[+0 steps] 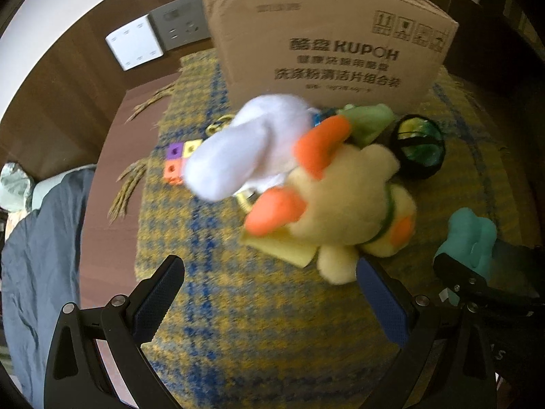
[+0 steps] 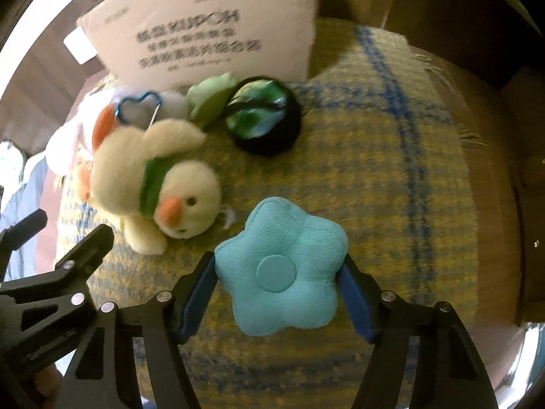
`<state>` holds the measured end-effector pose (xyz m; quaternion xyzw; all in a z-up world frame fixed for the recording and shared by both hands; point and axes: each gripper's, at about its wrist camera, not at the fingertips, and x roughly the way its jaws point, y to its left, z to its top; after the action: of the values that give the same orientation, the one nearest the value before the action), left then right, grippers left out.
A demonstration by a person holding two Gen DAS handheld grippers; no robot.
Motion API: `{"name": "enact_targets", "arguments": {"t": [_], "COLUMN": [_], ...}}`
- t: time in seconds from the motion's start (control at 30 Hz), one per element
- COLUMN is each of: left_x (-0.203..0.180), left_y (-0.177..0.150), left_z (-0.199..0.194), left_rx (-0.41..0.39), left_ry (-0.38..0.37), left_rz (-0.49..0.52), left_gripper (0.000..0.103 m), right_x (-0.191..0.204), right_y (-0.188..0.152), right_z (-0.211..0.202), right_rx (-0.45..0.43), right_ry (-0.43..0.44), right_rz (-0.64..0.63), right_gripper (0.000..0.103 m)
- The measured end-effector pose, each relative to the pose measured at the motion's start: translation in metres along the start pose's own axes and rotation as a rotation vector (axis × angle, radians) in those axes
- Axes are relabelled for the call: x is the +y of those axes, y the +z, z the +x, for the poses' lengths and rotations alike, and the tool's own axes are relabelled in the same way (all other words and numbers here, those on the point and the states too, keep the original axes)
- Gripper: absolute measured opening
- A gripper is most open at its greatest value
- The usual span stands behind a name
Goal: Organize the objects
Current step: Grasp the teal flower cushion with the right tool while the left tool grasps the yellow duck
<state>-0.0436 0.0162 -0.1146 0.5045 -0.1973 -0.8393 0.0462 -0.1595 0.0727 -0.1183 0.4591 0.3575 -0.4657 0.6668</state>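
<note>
My right gripper (image 2: 277,266) is shut on a teal flower-shaped cushion (image 2: 282,283), its blue pads against the cushion's two sides, just above the yellow-blue woven cloth (image 2: 374,187). In the left wrist view the same cushion (image 1: 471,235) shows at the right edge. My left gripper (image 1: 269,289) stands open over the cloth, nothing between its pads. A yellow duck plush (image 1: 354,201) lies just beyond, one limb beside the right-hand finger (image 1: 381,303). A white plush (image 1: 245,150) lies partly on it. An open cardboard box (image 1: 323,44) stands behind.
Near the box lie a black-and-green ball (image 1: 417,146), a green plush (image 1: 369,119), small coloured cubes (image 1: 177,160), a flat yellow piece (image 1: 282,245) under the duck and a blue heart clip (image 2: 138,107). Blue bedding (image 1: 41,255) lies left. Wall sockets (image 1: 177,30) sit behind.
</note>
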Motion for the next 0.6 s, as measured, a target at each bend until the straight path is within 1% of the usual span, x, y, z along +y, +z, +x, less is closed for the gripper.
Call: {"name": "enact_targets", "arguments": {"t": [0.07,0.23,0.33,0.6], "left_x": [-0.005,-0.021,-0.029,-0.043], "left_y": [0.004,0.018,0.023,0.036], "left_z": [0.000,0.003,0.004,0.014], "left_rx": [-0.008,-0.018,-0.022,-0.023], "left_ry": [-0.006,-0.023,-0.032,-0.036], "left_rz": [0.002,0.020,0.025,0.019], "left_gripper": [0.103,0.103,0.103,0.103], "right_x": [0.000,-0.024,-0.031,-0.040], "right_y": [0.001,0.012,0.011,0.014], "right_z": [-0.002,-0.002,-0.003,-0.005], "right_rx": [-0.008,-0.020,-0.025,-0.027], "right_ry": [-0.005,-0.014,-0.018,-0.020], "right_rz": [0.016,0.051,0.065,0.084], "right_gripper": [0.068,0.068,0.068,0.068]}}
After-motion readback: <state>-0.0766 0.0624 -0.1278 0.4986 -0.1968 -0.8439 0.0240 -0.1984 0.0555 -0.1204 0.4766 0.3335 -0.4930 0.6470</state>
